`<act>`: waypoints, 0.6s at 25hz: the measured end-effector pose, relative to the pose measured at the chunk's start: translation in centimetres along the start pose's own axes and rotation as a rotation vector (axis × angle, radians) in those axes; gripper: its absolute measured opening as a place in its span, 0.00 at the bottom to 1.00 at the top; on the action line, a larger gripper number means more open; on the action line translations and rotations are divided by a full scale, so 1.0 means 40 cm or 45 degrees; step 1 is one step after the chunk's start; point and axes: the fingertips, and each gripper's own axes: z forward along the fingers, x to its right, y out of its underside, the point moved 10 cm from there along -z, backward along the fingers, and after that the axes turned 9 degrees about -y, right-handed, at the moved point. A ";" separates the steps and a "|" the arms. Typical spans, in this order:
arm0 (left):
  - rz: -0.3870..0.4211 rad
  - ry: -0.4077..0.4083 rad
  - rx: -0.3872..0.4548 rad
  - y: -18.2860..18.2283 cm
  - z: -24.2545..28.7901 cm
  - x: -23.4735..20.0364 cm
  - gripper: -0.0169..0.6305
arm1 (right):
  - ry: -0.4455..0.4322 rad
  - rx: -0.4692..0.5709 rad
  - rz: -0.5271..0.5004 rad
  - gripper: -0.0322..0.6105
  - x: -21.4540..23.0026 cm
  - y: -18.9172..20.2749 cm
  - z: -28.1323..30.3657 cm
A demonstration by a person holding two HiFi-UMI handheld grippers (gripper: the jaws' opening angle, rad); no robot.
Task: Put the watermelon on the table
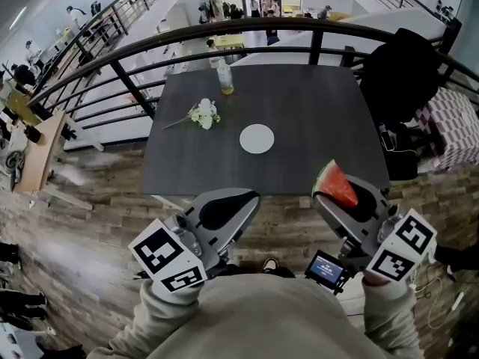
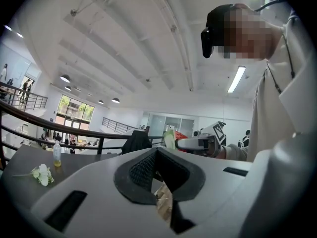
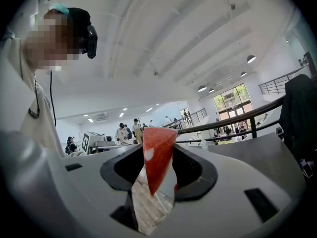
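A red watermelon wedge (image 1: pixel 334 184) with a green rind sits between the jaws of my right gripper (image 1: pixel 323 194), which is shut on it, just over the near right edge of the dark table (image 1: pixel 314 118). In the right gripper view the wedge (image 3: pixel 156 155) points down between the pads. My left gripper (image 1: pixel 250 197) hovers at the table's near edge, left of the right one, shut with nothing in it. The left gripper view shows its tips (image 2: pixel 156 151) meeting, with the right gripper (image 2: pixel 198 143) and the slice (image 2: pixel 171 138) beyond.
On the table lie a white round plate (image 1: pixel 257 138), a small white flower bunch (image 1: pixel 203 114) and a bottle of yellow drink (image 1: pixel 224 77). A curved black railing (image 1: pixel 224 32) runs behind it. A black jacket on a chair (image 1: pixel 404 73) and a checked cloth (image 1: pixel 453 126) stand to the right.
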 end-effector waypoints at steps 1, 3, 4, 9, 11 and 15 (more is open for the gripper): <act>0.002 0.014 -0.016 0.003 0.012 0.003 0.03 | 0.017 0.010 0.010 0.34 0.007 0.004 -0.013; -0.003 0.043 -0.041 0.014 0.038 0.007 0.03 | 0.054 0.018 0.032 0.34 0.024 0.018 -0.039; -0.011 0.055 -0.047 0.022 0.052 0.006 0.03 | 0.074 0.018 0.039 0.34 0.034 0.025 -0.050; -0.054 0.114 -0.053 0.048 0.128 -0.028 0.03 | 0.159 0.024 0.044 0.34 0.063 0.038 -0.077; -0.058 0.156 -0.047 0.039 0.159 -0.037 0.03 | 0.200 0.017 0.035 0.34 0.068 0.027 -0.087; -0.042 0.244 -0.039 0.012 0.216 -0.051 0.03 | 0.279 0.053 0.034 0.34 0.075 0.001 -0.109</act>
